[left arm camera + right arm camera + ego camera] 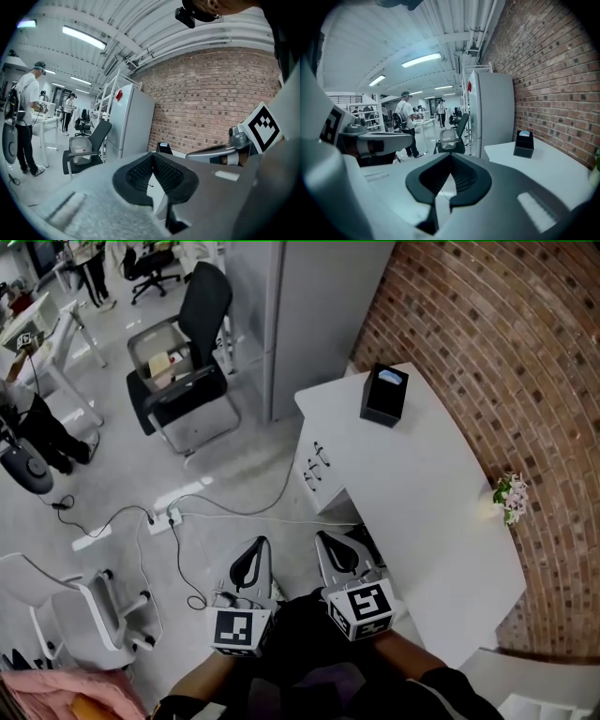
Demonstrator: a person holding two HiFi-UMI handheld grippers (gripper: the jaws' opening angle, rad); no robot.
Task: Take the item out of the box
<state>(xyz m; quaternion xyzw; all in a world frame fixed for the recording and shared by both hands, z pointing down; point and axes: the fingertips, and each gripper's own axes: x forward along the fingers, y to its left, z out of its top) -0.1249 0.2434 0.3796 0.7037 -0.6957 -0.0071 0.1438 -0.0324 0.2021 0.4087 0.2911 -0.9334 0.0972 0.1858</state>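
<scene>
The curved brick wall [506, 352] bounds the right of the scene, and the long white desk [441, 502] runs along it, which is likely why the task's things sit at the desk's far end, out of the walkway. There, near the corner beside the tall grey cabinet [309, 315], the black box [383, 397] stands upright with its opening facing up; a pale blue item [392, 377] shows at that opening, so it has not been taken out. A small bunch of flowers [511, 495] sits against the wall about midway down the desk, well apart from the box. The person holds both tools low and close to the body at the desk's near end, side by side and pointing forward, which reads as a ready posture rather than a reach. The left gripper [260, 545] has its jaws pressed together with nothing between them, and the right gripper [326, 540] is likewise closed on nothing. The box lies well ahead of both, to the right of their line, seen small and distant in the right gripper view [524, 144]. By this judgement the approach has not begun, and either gripper must spread its jaws before it reaches in.
</scene>
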